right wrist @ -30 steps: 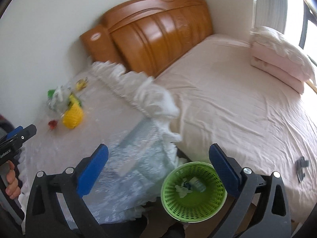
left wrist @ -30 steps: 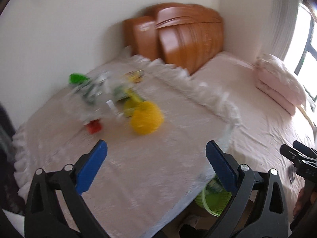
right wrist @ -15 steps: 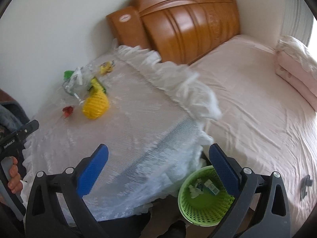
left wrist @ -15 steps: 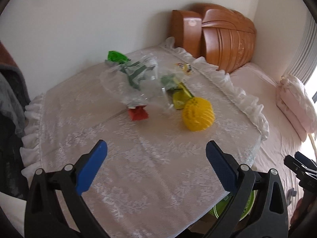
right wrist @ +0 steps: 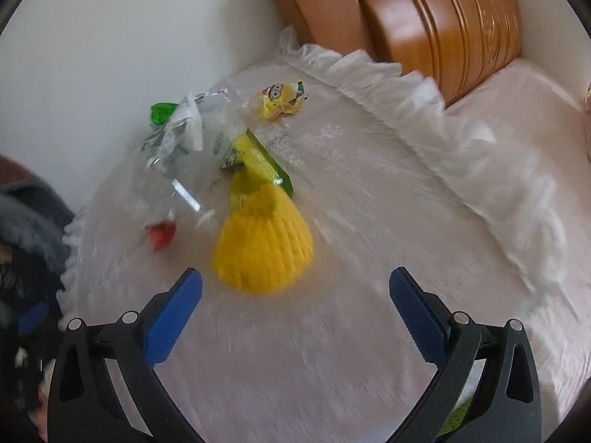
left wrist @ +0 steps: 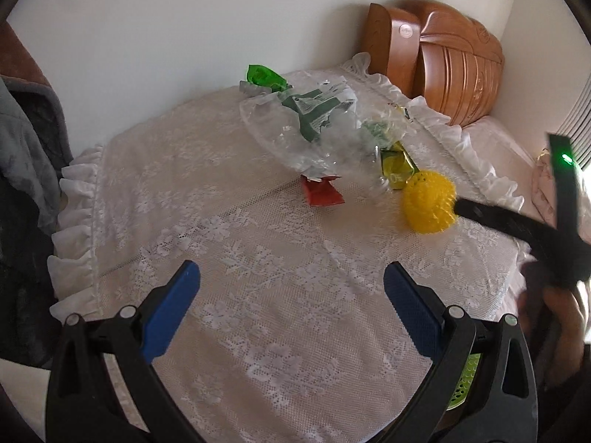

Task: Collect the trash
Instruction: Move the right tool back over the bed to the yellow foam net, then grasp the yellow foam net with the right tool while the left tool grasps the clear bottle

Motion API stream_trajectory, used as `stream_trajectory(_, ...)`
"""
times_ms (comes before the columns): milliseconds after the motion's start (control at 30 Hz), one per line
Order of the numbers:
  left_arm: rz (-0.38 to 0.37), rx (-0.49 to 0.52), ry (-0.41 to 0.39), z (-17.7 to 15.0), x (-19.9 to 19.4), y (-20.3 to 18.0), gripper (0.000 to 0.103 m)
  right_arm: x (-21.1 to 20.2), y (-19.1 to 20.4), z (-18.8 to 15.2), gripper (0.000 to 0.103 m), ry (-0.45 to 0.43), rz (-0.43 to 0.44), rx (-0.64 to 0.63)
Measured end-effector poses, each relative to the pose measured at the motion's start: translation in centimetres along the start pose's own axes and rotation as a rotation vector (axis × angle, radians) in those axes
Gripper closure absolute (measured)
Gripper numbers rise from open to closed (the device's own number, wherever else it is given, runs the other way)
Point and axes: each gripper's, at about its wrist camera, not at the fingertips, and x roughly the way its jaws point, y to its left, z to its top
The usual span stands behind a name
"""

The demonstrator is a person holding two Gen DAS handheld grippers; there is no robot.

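Trash lies in a heap on a lace-covered table (left wrist: 258, 295): a yellow foam net (left wrist: 428, 201) (right wrist: 264, 243), a red wrapper (left wrist: 321, 192) (right wrist: 160, 234), a crumpled clear plastic bag (left wrist: 317, 129) (right wrist: 184, 136), a yellow-green wrapper (left wrist: 397, 164) (right wrist: 258, 162), a green wrapper (left wrist: 264, 75) (right wrist: 160, 112) and a yellow cartoon wrapper (right wrist: 282, 99). My left gripper (left wrist: 291, 299) is open and empty over the table's near part. My right gripper (right wrist: 295, 306) is open and empty just short of the yellow net; it shows in the left wrist view (left wrist: 517, 229) reaching the net's right side.
A green basket (left wrist: 465, 380) peeks out below the table's right edge. A wooden headboard (right wrist: 424, 14) and a pink bed (right wrist: 524, 88) lie right of the table. Dark grey fabric (left wrist: 26, 155) hangs at the left. A white wall stands behind.
Both grippers have swung left and moved in over the table. The right gripper has come close to the yellow net; the basket has dropped out of its view.
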Motion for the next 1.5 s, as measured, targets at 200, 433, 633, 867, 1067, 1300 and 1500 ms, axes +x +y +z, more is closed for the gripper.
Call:
stream_trajectory(200,-0.025,0.017,0.004,1.5,1.1,-0.8,0.008,3.7,-0.5,1.0,0.051,0.100,0.081,0.088)
stream_trajectory(433,-0.072,-0.032,-0.005,3.5,2.5,-3.5,0.008,1.2,-1.3,0.6,0.076,0.074,0.128,0.069)
stream_trajectory(633,-0.078,-0.142,0.008,5.5,5.5,-6.5,0.008,-3.3,-2.9,0.1,0.076,-0.001,0.097,0.017)
stream_trajectory(867,0.070,-0.312,-0.004,7.8,10.2,-8.4,0.008,-7.8,-7.0,-0.9,0.076,-0.034,0.055,0.040)
stream_trajectory(1067,0.188,-0.462,0.034,9.0,14.3,-7.9,0.011,-8.9,-9.8,-1.9,0.076,-0.017,0.030,0.066)
stream_trajectory(1300,0.230,-0.470,0.030,9.1,15.6,-7.7,0.025,-9.2,-10.1,-2.0,0.076,-0.010,0.025,0.055)
stream_trajectory(1500,0.168,-0.402,-0.022,8.7,13.7,-8.1,0.038,-9.4,-9.6,-2.0,0.076,-0.012,0.032,0.040)
